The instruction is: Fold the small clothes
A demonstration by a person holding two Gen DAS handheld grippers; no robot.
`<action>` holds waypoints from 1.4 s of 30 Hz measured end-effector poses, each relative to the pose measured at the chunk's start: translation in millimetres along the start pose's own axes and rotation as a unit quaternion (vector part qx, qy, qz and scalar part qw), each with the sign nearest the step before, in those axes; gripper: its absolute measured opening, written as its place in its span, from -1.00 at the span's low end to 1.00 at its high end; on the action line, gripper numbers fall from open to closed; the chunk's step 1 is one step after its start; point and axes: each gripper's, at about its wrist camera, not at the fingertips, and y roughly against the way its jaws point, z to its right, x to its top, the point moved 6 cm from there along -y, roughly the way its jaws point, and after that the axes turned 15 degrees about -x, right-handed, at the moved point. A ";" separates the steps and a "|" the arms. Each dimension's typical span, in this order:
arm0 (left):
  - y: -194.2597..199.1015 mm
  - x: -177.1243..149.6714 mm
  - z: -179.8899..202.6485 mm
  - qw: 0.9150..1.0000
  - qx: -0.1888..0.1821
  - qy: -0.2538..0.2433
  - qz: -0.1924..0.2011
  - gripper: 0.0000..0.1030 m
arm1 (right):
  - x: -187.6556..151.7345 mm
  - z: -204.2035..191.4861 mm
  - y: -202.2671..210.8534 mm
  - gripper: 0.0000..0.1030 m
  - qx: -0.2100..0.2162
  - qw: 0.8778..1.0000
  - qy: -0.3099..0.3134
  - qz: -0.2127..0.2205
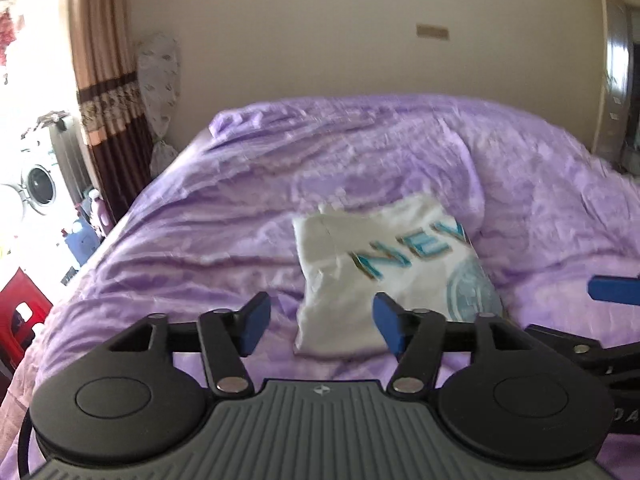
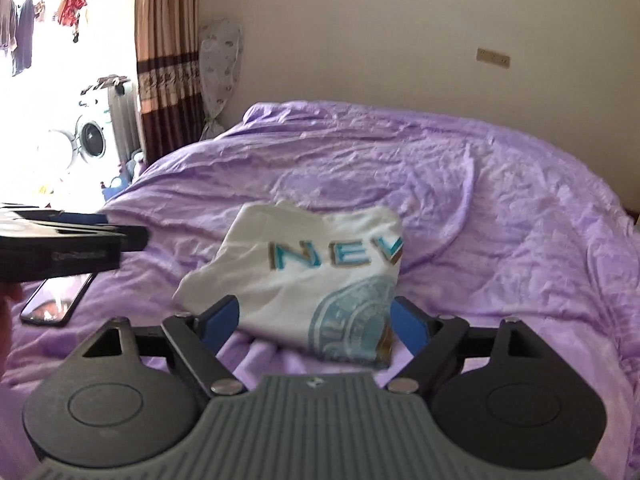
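Observation:
A small white T-shirt (image 1: pixel 384 268) with teal letters and a round teal print lies folded into a compact rectangle on the purple bed cover (image 1: pixel 200 240). It also shows in the right wrist view (image 2: pixel 308 276). My left gripper (image 1: pixel 320 326) is open and empty, just above the shirt's near left edge. My right gripper (image 2: pixel 316 324) is open and empty, with its blue fingers on either side of the shirt's near edge. The right gripper's blue finger shows at the right edge of the left wrist view (image 1: pixel 612 289). The left gripper shows at the left of the right wrist view (image 2: pixel 72 248).
A black phone (image 2: pixel 56 300) lies on the purple cover (image 2: pixel 500 220) left of the shirt. A brown curtain (image 1: pixel 108 80) and a washing machine (image 1: pixel 38 190) stand beyond the bed's left side. A beige wall (image 1: pixel 340 28) backs the bed.

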 end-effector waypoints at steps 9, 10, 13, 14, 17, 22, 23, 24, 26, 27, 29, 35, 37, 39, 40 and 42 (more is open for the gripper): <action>-22.5 -37.2 13.3 0.998 -0.002 -0.001 -0.070 0.41 | -30.2 -10.1 -10.5 0.57 -0.003 0.999 0.013 -0.039; -24.2 -39.7 13.3 0.997 -0.001 0.000 -0.076 0.41 | -33.5 -10.1 -13.3 0.57 -0.001 0.999 0.012 -0.044; -28.9 -45.3 11.4 0.996 0.005 0.007 -0.092 0.41 | -37.9 -9.8 -19.3 0.57 0.001 0.998 0.008 -0.055; -29.9 -45.9 11.8 0.995 0.006 0.008 -0.095 0.41 | -38.2 -9.7 -20.6 0.57 0.001 0.998 0.008 -0.056; -30.0 -47.2 11.8 0.995 0.008 0.008 -0.099 0.42 | -39.5 -9.7 -24.0 0.57 0.000 0.998 0.009 -0.061; -28.7 -47.4 11.9 0.995 0.009 0.007 -0.098 0.42 | -40.0 -9.9 -25.6 0.57 0.001 0.998 0.008 -0.064; -29.6 -46.5 11.4 0.995 0.009 0.007 -0.098 0.42 | -40.0 -10.1 -25.5 0.57 0.001 0.998 0.008 -0.064; -29.8 -46.3 11.2 0.995 0.009 0.006 -0.098 0.42 | -40.0 -10.3 -25.5 0.57 0.001 0.998 0.008 -0.064; -29.8 -46.4 11.4 0.995 0.009 0.007 -0.098 0.42 | -40.6 -10.8 -27.0 0.57 0.005 0.998 0.008 -0.066; -29.8 -46.4 11.6 0.995 0.009 0.006 -0.098 0.42 | -41.0 -10.9 -27.7 0.57 0.006 0.998 0.009 -0.068; -29.8 -46.0 11.7 0.995 0.010 0.006 -0.098 0.42 | -41.4 -10.9 -27.6 0.57 0.007 0.998 0.010 -0.068; -29.3 -45.6 11.8 0.995 0.010 0.006 -0.098 0.42 | -41.5 -11.3 -27.7 0.57 0.007 0.998 0.009 -0.069; -29.1 -45.6 11.6 0.995 0.010 0.006 -0.098 0.42 | -41.7 -11.3 -28.0 0.57 0.008 0.998 0.010 -0.069; -29.0 -45.5 11.6 0.995 0.010 0.006 -0.097 0.43 | -41.6 -11.3 -27.9 0.57 0.008 0.998 0.010 -0.069; -29.1 -45.5 11.5 0.995 0.010 0.006 -0.097 0.43 | -41.6 -11.3 -27.9 0.57 0.008 0.998 0.010 -0.069; -29.1 -45.6 11.5 0.995 0.010 0.006 -0.097 0.42 | -41.6 -11.4 -27.9 0.57 0.008 0.998 0.010 -0.069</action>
